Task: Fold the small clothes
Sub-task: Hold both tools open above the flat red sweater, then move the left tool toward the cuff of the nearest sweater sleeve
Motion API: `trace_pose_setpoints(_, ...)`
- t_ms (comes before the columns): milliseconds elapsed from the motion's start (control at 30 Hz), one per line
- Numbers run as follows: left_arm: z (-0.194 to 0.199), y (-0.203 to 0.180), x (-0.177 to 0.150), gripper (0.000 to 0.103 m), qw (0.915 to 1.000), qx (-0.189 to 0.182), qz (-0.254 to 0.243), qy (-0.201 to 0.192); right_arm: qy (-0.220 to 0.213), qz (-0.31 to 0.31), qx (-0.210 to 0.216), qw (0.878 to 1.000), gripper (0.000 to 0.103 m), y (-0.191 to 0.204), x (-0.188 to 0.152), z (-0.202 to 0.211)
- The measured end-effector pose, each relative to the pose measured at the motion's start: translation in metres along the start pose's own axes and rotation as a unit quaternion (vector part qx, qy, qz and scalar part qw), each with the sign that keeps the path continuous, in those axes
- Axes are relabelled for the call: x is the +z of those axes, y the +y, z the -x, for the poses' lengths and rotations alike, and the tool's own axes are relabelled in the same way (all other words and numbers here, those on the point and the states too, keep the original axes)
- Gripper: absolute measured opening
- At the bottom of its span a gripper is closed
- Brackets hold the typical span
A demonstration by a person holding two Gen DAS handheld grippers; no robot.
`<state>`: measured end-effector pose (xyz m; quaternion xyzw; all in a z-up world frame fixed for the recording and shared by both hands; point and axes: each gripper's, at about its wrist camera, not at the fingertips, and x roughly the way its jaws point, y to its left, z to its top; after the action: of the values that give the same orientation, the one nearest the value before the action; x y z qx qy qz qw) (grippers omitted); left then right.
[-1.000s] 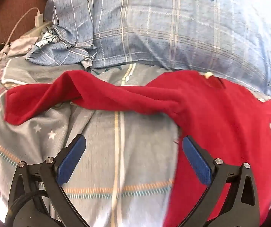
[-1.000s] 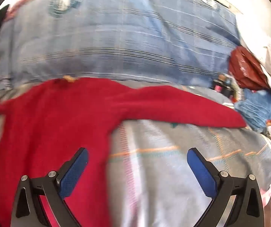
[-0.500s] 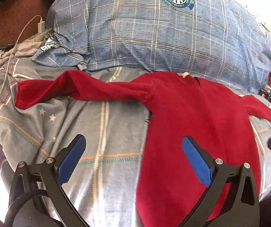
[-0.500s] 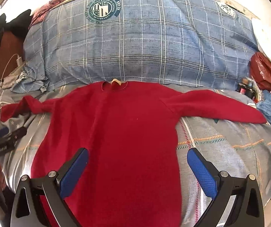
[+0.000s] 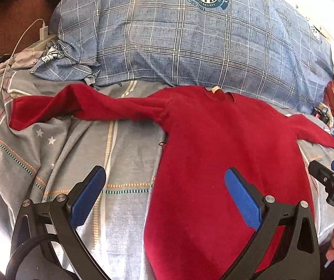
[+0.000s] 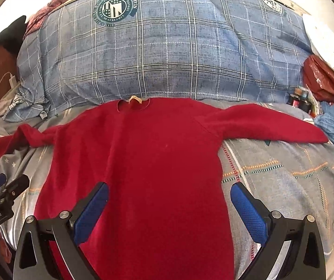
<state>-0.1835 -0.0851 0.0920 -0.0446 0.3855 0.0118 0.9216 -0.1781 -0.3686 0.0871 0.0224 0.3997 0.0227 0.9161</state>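
A red long-sleeved sweater [image 6: 157, 158] lies flat on the bed, neck toward the pillow, both sleeves spread sideways; it also shows in the left wrist view [image 5: 225, 154]. Its left sleeve [image 5: 73, 109] is rumpled and twisted. My left gripper [image 5: 164, 193] is open and empty, above the sweater's left edge. My right gripper [image 6: 169, 205] is open and empty, over the sweater's lower body. Each gripper shows at the edge of the other's view.
A large blue plaid pillow [image 6: 162, 46] lies behind the sweater. The grey patterned bedsheet [image 6: 283, 175] covers the bed. Red bag, bottles and blue cloth [image 6: 318, 98] clutter the right. A white charger cable [image 5: 10, 53] runs at the left.
Both grippers have pulled back from the sweater, so the whole garment is now in view. Both stay open.
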Motion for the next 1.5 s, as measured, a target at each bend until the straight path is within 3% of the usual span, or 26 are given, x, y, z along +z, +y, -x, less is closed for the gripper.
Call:
trace_pose_setpoints(333, -0.012, -0.009, 0.004, 0.103, 0.9996, 0.018, -0.02, 0.002, 0.006, 0.014, -0.01, 1.0, 0.103, 0.005, 0.006, -0.012)
trace_pose_setpoints(1500, -0.061, 0.009, 0.017, 0.103, 0.9989, 0.043, 0.004, 0.016, 0.031, 0.038, -0.003, 0.999, 0.103, 0.049, 0.02, -0.073)
